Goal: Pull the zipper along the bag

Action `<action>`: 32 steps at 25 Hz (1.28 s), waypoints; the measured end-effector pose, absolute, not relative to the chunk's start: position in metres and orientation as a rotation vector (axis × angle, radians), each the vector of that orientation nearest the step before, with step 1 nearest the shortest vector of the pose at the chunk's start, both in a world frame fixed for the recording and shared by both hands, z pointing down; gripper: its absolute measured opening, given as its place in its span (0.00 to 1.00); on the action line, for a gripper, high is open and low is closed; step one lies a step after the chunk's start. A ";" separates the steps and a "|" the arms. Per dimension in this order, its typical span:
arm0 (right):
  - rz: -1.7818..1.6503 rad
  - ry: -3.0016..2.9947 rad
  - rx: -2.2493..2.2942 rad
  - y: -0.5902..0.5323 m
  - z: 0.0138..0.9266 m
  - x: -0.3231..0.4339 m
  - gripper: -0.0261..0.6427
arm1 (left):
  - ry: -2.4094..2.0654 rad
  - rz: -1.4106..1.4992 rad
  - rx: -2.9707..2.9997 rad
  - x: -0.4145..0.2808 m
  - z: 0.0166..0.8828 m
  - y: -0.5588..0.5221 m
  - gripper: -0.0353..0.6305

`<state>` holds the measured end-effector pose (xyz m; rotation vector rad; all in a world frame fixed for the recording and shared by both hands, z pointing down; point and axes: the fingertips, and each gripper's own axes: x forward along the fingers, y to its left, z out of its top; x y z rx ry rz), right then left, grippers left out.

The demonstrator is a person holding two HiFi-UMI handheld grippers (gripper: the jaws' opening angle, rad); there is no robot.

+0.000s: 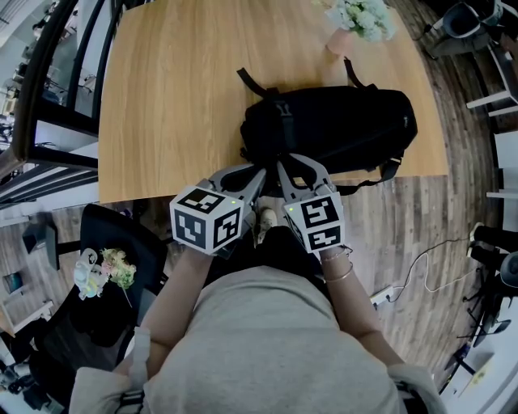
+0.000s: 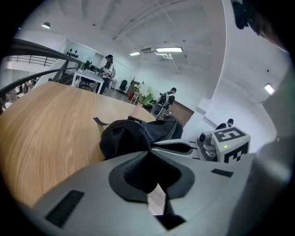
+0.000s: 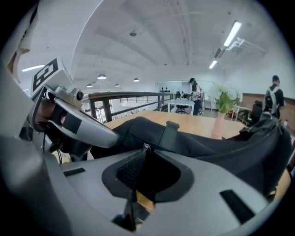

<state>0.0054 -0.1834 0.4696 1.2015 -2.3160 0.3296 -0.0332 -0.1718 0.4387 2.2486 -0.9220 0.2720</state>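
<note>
A black bag point(image 1: 332, 129) lies on the wooden table point(image 1: 178, 97), close to its near edge. Both grippers meet at the bag's near left end. My left gripper point(image 1: 261, 174) is shut, its tips pinched on the black fabric of the bag's end point(image 2: 124, 136). Beside it, my right gripper point(image 1: 283, 170) is shut on the zipper pull point(image 3: 145, 148), whose small metal ring shows at the jaw tips. The zipper line runs off to the right across the bag point(image 3: 207, 143). In the left gripper view the right gripper's marker cube point(image 2: 226, 143) sits just to the right.
A pink vase of white flowers point(image 1: 360, 20) stands at the table's far edge behind the bag. A black chair holding a bouquet point(image 1: 105, 271) is left of me below the table edge. Cables point(image 1: 421, 267) lie on the wooden floor at right. People stand far off.
</note>
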 end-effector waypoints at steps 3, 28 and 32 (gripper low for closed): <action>0.368 -2.327 1.192 -0.184 0.473 0.002 0.10 | -0.921 0.273 2.247 -0.034 0.440 -0.172 0.10; 0.287 -2.186 1.458 -0.185 0.438 0.047 0.05 | -0.903 0.249 2.344 -0.054 0.437 -0.183 0.10; 0.267 -2.162 1.471 -0.190 0.435 0.063 0.05 | -0.935 0.223 2.336 -0.055 0.435 -0.185 0.10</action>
